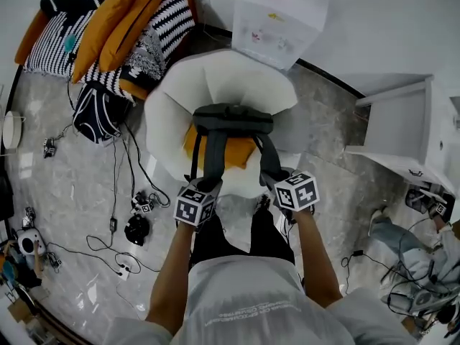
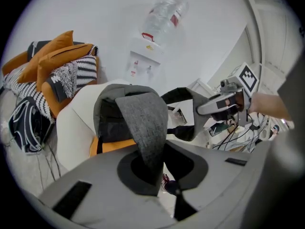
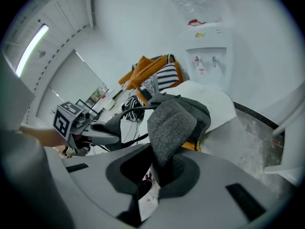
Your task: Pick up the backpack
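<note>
A grey backpack (image 1: 231, 121) with an orange panel hangs over a white round chair (image 1: 165, 113). Its two grey shoulder straps run down toward me. My left gripper (image 1: 208, 186) is shut on the left strap (image 1: 214, 153), and my right gripper (image 1: 276, 179) is shut on the right strap (image 1: 268, 157). In the left gripper view the strap (image 2: 143, 123) drops from the backpack (image 2: 112, 116) into my gripper (image 2: 153, 171), with the right gripper (image 2: 228, 101) off to the side. The right gripper view shows its strap (image 3: 169, 125) pinched in my gripper (image 3: 159, 170), with the backpack (image 3: 193, 106) beyond.
A water dispenser (image 1: 280, 13) stands behind the chair. Orange and striped cushions (image 1: 115, 27) and a dark bag (image 1: 97, 113) lie at the left. Cables and small devices (image 1: 136, 221) litter the floor. A white cabinet (image 1: 402, 131) stands at the right.
</note>
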`<control>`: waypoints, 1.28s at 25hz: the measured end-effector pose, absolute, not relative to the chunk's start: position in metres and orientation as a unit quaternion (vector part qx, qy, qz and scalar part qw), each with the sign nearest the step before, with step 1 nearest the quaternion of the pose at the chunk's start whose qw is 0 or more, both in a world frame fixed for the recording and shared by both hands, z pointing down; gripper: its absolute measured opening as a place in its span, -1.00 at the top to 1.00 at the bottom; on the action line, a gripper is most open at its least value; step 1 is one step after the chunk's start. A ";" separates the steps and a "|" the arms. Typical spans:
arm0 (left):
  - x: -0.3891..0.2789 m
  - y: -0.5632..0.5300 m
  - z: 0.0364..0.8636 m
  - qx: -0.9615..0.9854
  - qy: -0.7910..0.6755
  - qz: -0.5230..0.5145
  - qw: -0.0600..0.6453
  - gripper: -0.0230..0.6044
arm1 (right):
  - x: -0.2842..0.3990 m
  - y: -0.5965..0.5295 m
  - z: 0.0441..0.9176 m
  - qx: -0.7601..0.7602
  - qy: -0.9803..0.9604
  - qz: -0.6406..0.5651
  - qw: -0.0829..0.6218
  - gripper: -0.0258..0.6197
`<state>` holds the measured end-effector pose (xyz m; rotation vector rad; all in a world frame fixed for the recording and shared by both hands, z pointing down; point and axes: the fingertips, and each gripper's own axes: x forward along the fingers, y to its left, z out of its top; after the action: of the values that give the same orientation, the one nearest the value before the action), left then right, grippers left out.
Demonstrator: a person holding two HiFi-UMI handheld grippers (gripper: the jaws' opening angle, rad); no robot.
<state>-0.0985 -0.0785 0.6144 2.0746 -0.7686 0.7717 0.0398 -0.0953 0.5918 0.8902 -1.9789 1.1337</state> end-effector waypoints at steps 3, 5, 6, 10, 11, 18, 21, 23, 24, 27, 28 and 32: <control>-0.102 -0.075 0.608 0.815 -0.309 0.305 0.385 0.78 | 0.037 -0.089 0.588 0.335 -0.764 0.430 0.344 0.82; -0.106 -0.073 0.604 0.814 -0.312 0.305 0.385 0.78 | 0.035 -0.084 0.586 0.328 -0.767 0.425 0.351 0.82; -0.107 -0.073 0.601 0.813 -0.314 0.304 0.385 0.78 | 0.034 -0.082 0.585 0.325 -0.768 0.422 0.355 0.82; -0.112 -0.073 0.590 0.815 -0.323 0.291 0.383 0.78 | 0.030 -0.076 0.578 0.319 -0.772 0.413 0.364 0.82; -0.113 -0.072 0.588 0.815 -0.325 0.289 0.383 0.78 | 0.029 -0.075 0.576 0.319 -0.773 0.411 0.364 0.82; -0.116 -0.078 0.572 0.820 -0.329 0.286 0.371 0.78 | 0.024 -0.089 0.553 0.332 -0.778 0.418 0.331 0.81; -0.122 -0.086 0.563 0.821 -0.333 0.288 0.362 0.78 | 0.022 -0.095 0.545 0.331 -0.783 0.405 0.337 0.81; -0.128 -0.091 0.557 0.822 -0.336 0.290 0.356 0.77 | 0.021 -0.099 0.541 0.334 -0.788 0.387 0.342 0.81; -0.130 -0.094 0.553 0.824 -0.336 0.290 0.352 0.77 | 0.022 -0.101 0.540 0.336 -0.790 0.378 0.346 0.81; -0.133 -0.100 0.547 0.828 -0.337 0.293 0.339 0.77 | 0.024 -0.107 0.537 0.343 -0.791 0.371 0.345 0.81; -0.134 -0.101 0.545 0.828 -0.341 0.291 0.336 0.77 | 0.024 -0.108 0.535 0.347 -0.791 0.372 0.340 0.81; -0.139 -0.116 0.533 0.826 -0.382 0.277 0.308 0.77 | 0.021 -0.116 0.523 0.355 -0.797 0.366 0.324 0.81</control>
<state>-0.1392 -0.1164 0.5330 2.1832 -1.0104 0.7322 0.0208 -0.1157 0.5228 0.9324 -2.0897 0.9611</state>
